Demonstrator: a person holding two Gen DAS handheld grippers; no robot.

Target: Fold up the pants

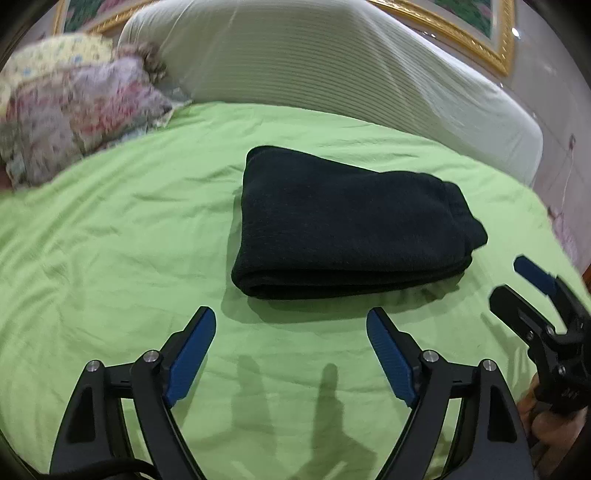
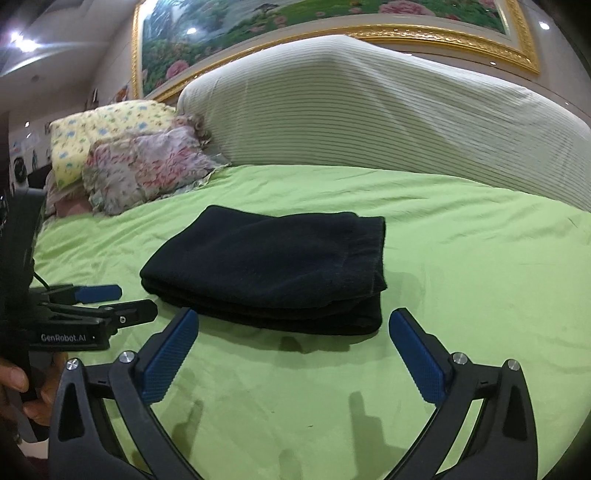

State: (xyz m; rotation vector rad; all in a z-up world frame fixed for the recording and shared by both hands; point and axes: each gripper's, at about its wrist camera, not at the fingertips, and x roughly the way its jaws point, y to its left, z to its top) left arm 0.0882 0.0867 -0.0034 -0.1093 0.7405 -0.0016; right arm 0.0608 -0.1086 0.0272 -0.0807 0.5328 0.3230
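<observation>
Both grippers hover spread wide and holding nothing above my green bedsheet (image 1: 110, 236): the left gripper (image 1: 291, 325) with its blue ribbed pads (image 1: 190, 354) just near of the folded pants (image 1: 343, 225), the right gripper (image 2: 293, 328) likewise parted just short of the same bundle's near edge. From the right wrist view the pants (image 2: 266, 266) lie ahead and between the fingertips, slightly left of centre, apart from both pads (image 2: 417, 362); the left gripper (image 2: 110, 299) shows at far left, held level, a person's hand (image 2: 22, 391) wrapped around its handle. From the left wrist view the right gripper (image 1: 517, 280) enters at the right edge, near the bundle's right end. The pants are dark, soft, fleecy cloth, stacked in several layers into a thick, rounded rectangle, with a stitched hem at the right end. The sheet is smooth, lightly creased cotton. Beyond, a ribbed pale bolster (image 2: 388, 107) runs across the far side, floral pillows (image 2: 144, 170) pile at far left, and a gilt-framed painting (image 2: 332, 22) hangs above.
</observation>
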